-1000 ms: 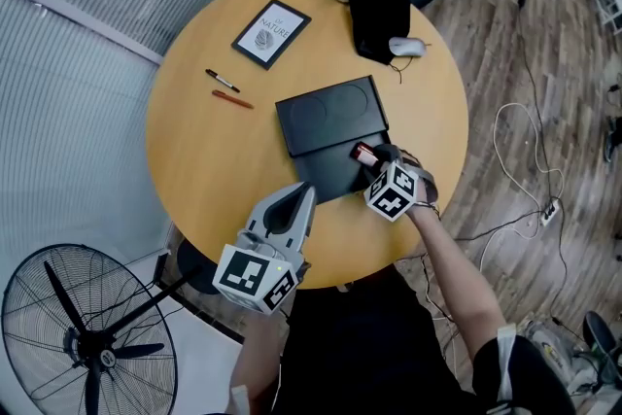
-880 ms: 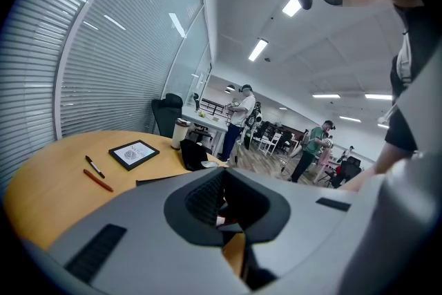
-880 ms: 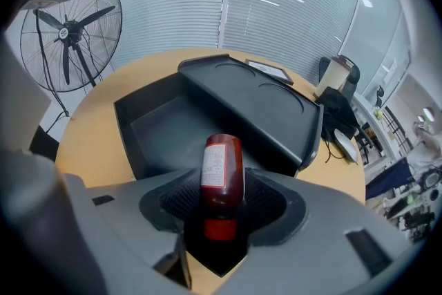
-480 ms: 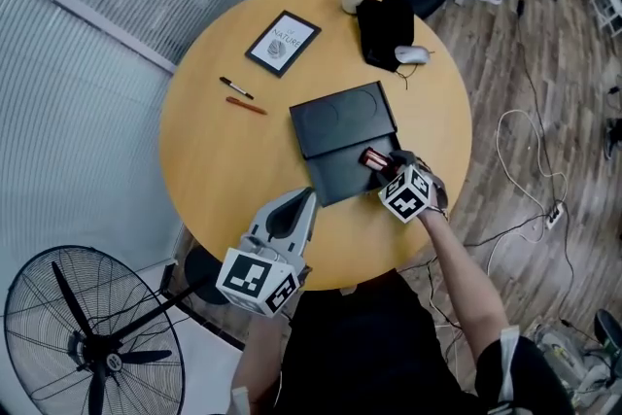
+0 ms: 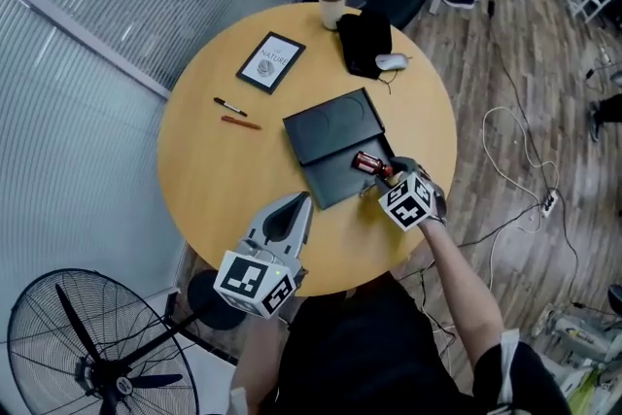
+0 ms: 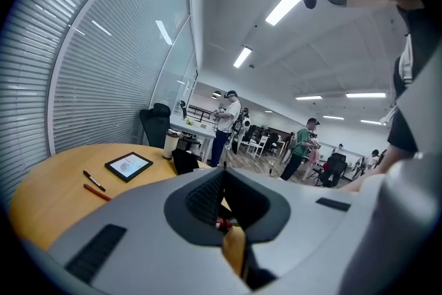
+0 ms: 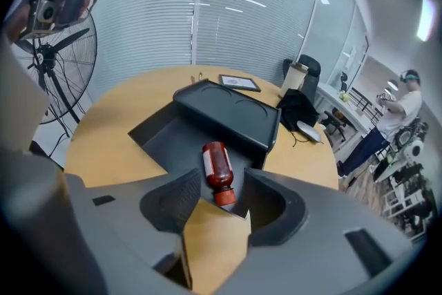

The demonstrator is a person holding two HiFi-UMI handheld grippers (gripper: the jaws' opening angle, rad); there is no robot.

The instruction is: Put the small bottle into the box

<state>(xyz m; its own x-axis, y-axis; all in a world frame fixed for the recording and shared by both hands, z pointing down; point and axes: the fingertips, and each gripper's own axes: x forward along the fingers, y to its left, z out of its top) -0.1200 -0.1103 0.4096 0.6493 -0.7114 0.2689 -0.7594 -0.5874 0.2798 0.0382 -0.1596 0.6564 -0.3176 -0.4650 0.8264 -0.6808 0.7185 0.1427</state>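
The small bottle lies on its side inside the black box. It is close to the box's right wall and just in front of the lid. Its red cap points at the right gripper. That gripper hangs over the near right end of the box and tips downward. Its jaws are wide apart. The cap sits in the gap by the jaw tips with room on both sides, so nothing is pinched.

The lid rests across the far end of the box, so only the near part is open from above. The left gripper is by the near left side of the box, over the table. Its jaws are pressed together with nothing in them.

There is bare wood all round the box, and the widest stretch is to its left. A black pen and a red pen lie out that way, well apart from the box. A tablet lies past them. Beyond the lid, near the table's far edge, are a black bag, a mouse and a cup.
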